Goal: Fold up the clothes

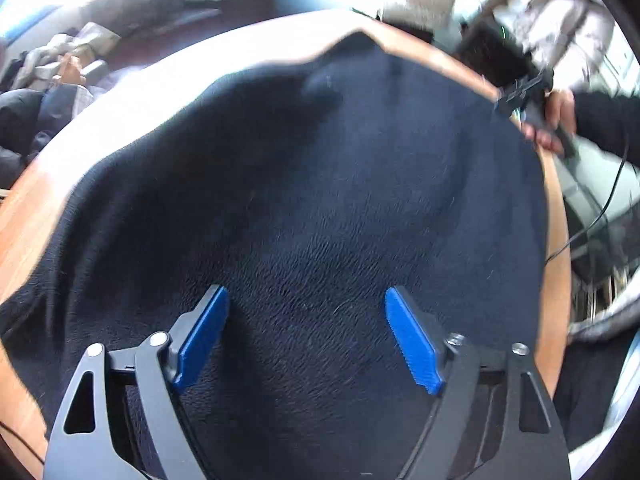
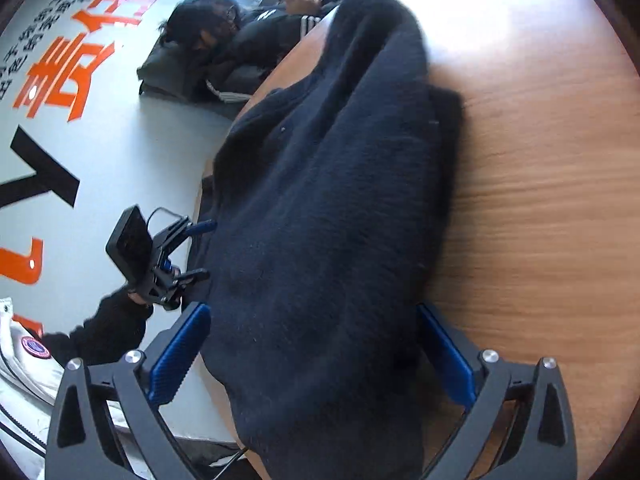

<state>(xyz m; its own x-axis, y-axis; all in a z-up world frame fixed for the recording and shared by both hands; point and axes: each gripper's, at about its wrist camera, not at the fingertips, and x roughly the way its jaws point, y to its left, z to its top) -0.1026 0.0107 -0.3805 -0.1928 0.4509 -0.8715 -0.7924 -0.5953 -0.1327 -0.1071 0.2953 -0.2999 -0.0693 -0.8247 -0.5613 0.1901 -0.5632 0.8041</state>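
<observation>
the left gripper hangs just above the dark navy garment, its jaws spread wide with nothing between them but the fleecy cloth below. from its own camera the right gripper is likewise spread, the jaws straddling a raised ridge of the same garment without closing on it; whether the pads touch the cloth i cannot tell. the garment lies across the wooden counter, bunched lengthwise in the right view, one side drooping over the counter's edge toward the floor. farther off in the left view, the right gripper sits at the garment's far border, held by a hand. beyond the counter, a seated person and a wall with orange lettering.

this looks like the stage of laying out and picking hold points before a fold. the next move likely calls for each pair of jaws to pinch an edge, then lift and carry it across.
</observation>
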